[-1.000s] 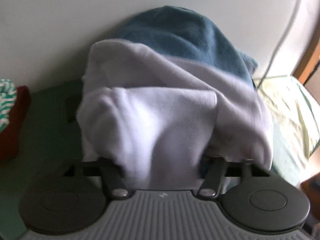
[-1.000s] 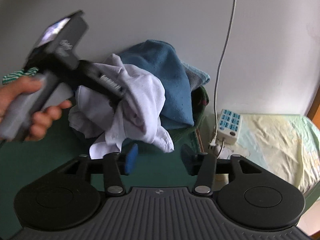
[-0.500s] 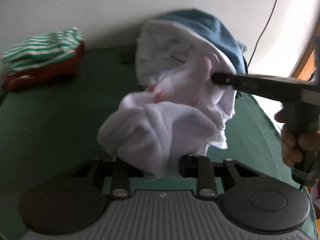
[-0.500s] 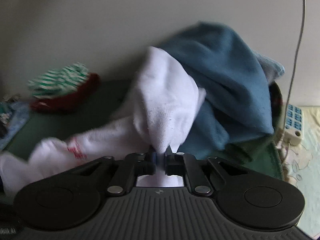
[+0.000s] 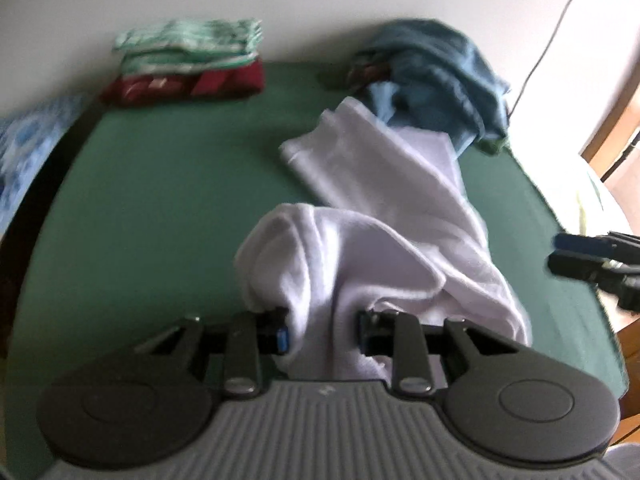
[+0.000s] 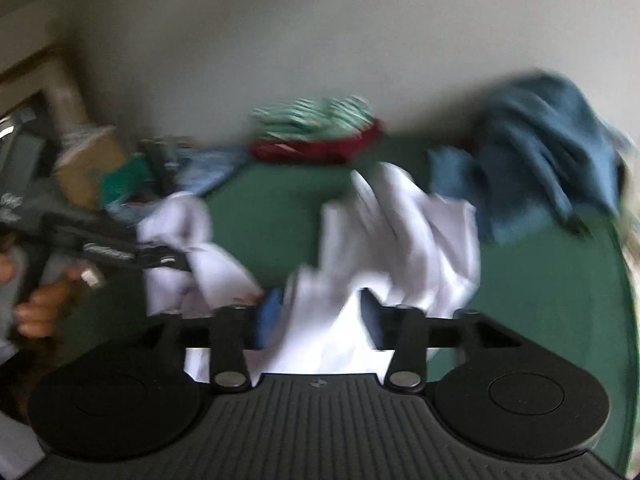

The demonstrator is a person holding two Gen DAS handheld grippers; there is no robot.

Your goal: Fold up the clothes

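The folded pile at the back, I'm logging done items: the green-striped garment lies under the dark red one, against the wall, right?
Not quite. In the left wrist view the green-striped garment lies on top of the dark red one, not under it. The pile does sit by the wall.

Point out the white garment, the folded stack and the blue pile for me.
white garment [image 5: 384,200], left wrist view, on its flat spread part.
folded stack [image 5: 188,60], left wrist view, on the striped top piece.
blue pile [image 5: 440,76], left wrist view, on its crumpled middle.
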